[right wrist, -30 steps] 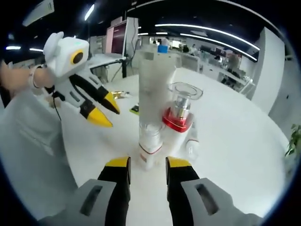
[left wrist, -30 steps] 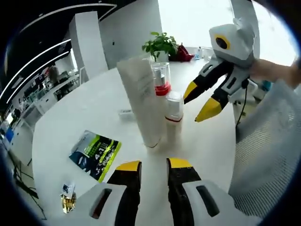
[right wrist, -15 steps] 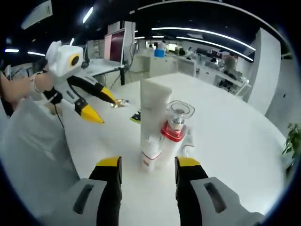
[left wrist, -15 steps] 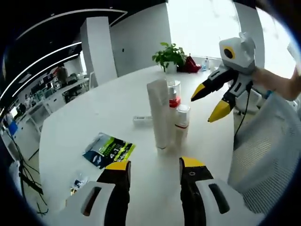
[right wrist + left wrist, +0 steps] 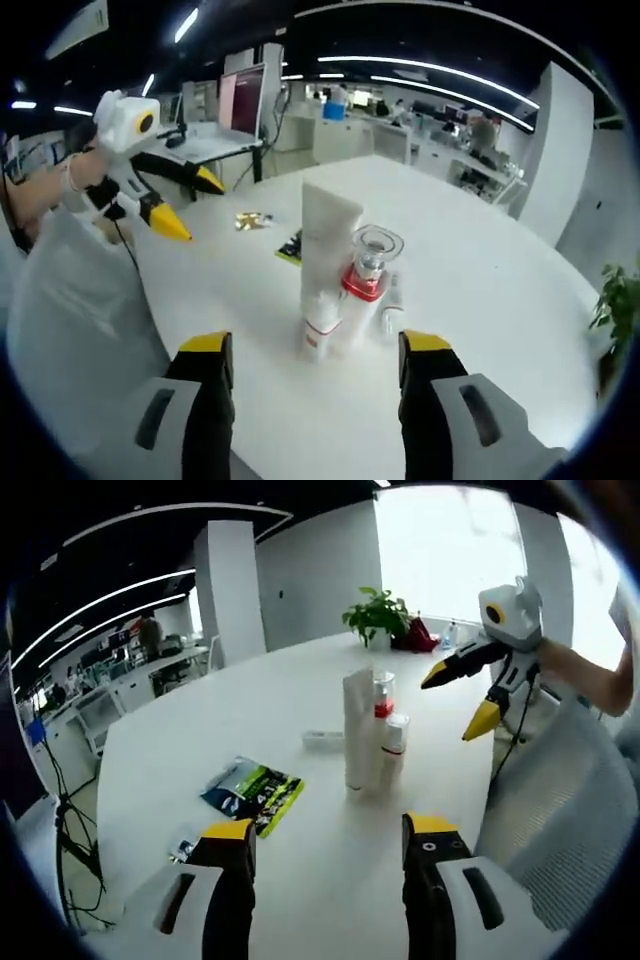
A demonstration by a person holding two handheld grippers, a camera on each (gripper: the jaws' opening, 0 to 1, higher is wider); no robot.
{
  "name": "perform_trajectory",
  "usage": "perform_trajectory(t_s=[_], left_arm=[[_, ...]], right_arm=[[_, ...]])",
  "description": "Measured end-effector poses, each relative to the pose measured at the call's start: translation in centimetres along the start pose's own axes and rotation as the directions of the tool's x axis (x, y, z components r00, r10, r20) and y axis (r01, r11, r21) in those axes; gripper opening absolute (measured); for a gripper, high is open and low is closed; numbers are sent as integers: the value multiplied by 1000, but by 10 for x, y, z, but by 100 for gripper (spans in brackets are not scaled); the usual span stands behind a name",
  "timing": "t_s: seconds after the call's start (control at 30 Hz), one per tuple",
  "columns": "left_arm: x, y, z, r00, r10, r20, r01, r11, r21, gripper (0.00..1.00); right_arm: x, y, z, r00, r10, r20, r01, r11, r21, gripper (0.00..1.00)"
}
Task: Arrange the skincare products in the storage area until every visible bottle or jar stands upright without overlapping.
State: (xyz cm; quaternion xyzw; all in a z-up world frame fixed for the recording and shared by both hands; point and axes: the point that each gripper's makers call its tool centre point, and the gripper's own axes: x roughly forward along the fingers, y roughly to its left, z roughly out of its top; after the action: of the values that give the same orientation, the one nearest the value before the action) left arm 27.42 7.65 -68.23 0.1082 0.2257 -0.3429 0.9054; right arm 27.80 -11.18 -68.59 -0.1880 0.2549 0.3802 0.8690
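Three products stood close together near the middle of the round white table point(image 5: 200, 730) in the left gripper view: a tall white tube point(image 5: 357, 730) standing on its cap, a clear pump bottle with a red collar point(image 5: 381, 693) just behind it, and a small white bottle with a red band point(image 5: 394, 742) right beside the tube. All three looked upright, and none seemed to lean on another, though they stood so near that I could not tell whether they touched. A small white item point(image 5: 323, 739) lay flat on the table a little beyond the cluster (too small to say what it was). A green and black sachet point(image 5: 253, 791) lay flat nearer the camera, well apart from the bottles. The left gripper point(image 5: 330, 855) hung with its jaws spread wide and nothing between them. The right gripper point(image 5: 468, 690) was up in the air past the bottles, jaws parted, gripping nothing.

In the right gripper view the same trio stood in a tight group: the white tube point(image 5: 327, 245), the pump bottle point(image 5: 367, 270) and the small bottle point(image 5: 321, 325) in front. A low white thing point(image 5: 392, 300) lay behind them. The right gripper point(image 5: 318, 365) was open and empty, short of the group; the left gripper point(image 5: 185, 205) hovered high, jaws apart.

By my judgement the standing-up was largely done; what remained, if anything, was the small item lying flat.
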Motion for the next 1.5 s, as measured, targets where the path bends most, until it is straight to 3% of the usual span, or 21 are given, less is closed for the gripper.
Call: perform_trajectory(t_s=[0.7,1.2,1.5], left_arm=[[-33,3,-5,998,59,22,-59,998,-4,83],[-38,4,-6,996,89,31,-88,996,-14,95],[-37,5,-6,995,93,35,-92,995,-29,99]], right_arm=[[-3,14,3,1000,13,-1,-13,1000,-6,85],[2,18,0,1000,28,-5,-28,1000,3,99],[3,16,-2,1000,30,-6,-30,1000,0,99]])
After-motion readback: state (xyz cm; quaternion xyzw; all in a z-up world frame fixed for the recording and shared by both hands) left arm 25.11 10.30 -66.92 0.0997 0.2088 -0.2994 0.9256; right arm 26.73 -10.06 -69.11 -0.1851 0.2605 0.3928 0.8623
